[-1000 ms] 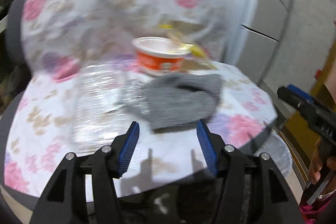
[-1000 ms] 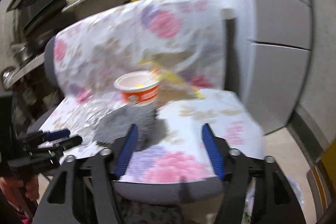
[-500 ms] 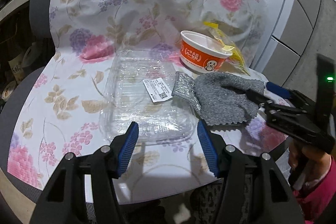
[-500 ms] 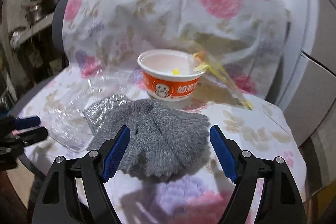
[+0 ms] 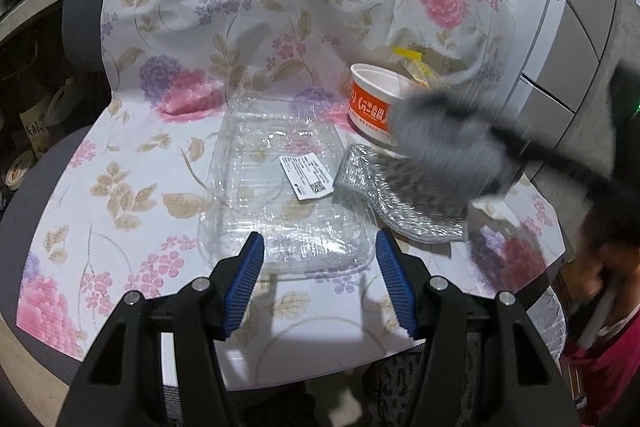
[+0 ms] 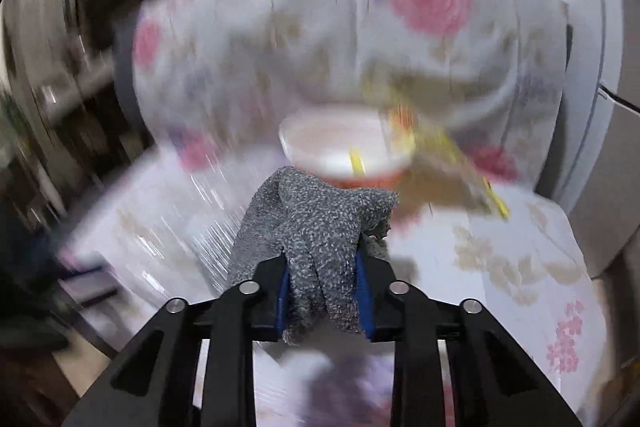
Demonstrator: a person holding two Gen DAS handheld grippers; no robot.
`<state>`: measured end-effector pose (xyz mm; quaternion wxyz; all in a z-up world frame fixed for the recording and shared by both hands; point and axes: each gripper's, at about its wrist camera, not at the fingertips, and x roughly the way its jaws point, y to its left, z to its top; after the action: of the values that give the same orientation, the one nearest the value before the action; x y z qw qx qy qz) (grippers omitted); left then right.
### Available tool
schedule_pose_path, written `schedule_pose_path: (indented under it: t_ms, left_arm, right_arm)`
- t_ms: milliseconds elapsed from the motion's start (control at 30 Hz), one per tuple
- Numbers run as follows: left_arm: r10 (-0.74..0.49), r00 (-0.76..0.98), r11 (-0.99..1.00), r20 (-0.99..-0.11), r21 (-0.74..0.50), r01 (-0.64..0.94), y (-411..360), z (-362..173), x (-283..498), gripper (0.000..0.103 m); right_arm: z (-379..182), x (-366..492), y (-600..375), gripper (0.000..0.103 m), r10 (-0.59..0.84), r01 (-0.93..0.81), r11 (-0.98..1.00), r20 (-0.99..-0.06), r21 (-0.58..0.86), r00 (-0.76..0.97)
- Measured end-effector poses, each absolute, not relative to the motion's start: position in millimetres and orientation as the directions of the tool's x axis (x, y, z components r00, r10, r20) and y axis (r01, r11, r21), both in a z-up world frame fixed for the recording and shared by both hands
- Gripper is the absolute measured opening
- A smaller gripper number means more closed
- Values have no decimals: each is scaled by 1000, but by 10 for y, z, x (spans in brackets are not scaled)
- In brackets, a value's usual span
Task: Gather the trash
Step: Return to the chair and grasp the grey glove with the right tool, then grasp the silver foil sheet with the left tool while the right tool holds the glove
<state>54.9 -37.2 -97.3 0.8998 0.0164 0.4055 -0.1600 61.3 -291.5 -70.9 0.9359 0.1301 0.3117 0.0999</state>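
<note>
You've got white Chinese characters on the side of the orange cup (image 5: 370, 109), too blurred to read. The white sticker (image 5: 306, 175) on the clear plastic tray (image 5: 280, 195) carries fine print and a QR code, print too small to make out. Far left, a can (image 5: 34, 133) under the chair shows dark Chinese characters, illegible too.

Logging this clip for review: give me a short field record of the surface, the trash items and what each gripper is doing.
surface: chair draped with floral cloth
trash: clear plastic tray; orange paper cup; yellow wrapper behind the cup
right gripper: jaws closing, grey knit cloth between the pads
left gripper: open, empty, at the tray's near edge
</note>
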Motion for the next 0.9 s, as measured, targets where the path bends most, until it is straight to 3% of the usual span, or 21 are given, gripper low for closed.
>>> schedule_pose_path:
  t_ms: [100, 233, 667, 900]
  left_arm:
    - [-279, 624, 947, -730, -98, 307, -387, -939, 539, 58]
    - [-299, 613, 937, -731, -103, 333, -482, -951, 500, 59]
    - [-371, 552, 869, -747, -69, 491, -1289, -1130, 478, 56]
    - [-289, 556, 878, -779, 15, 479, -1683, -1375, 770, 56]
  right_arm:
    - [-283, 449, -2965, 25, 223, -96, 957, -478, 275, 849]
    - [-37, 178, -2945, 23, 98, -30, 987, -447, 155, 889]
    - [-456, -414, -3264, 22, -21, 94, 988, -499, 121, 867]
    - [-600, -481, -3471, 23, -21, 118, 981, -517, 155, 856]
